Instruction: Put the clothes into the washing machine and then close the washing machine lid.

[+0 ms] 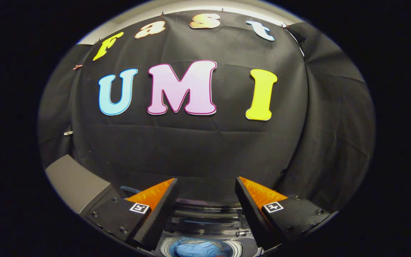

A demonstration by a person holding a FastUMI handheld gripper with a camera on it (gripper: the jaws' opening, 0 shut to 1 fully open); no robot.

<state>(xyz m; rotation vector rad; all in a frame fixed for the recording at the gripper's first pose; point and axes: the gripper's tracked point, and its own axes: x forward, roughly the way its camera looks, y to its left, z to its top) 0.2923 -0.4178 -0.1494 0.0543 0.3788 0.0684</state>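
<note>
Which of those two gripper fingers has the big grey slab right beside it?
The left finger; the grey slab rises just outside it, while black cloth hangs beside the right finger.

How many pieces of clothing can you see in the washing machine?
1: a blue garment lying in the washing machine's drum, below and between the open gripper's fingers. More may be hidden underneath.

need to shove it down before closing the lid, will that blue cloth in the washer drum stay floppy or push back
Probably floppy: the blue cloth lies crumpled in soft folds inside the drum. It likely gives under a push and feels light. The claw is open above it, holding nothing.
</note>
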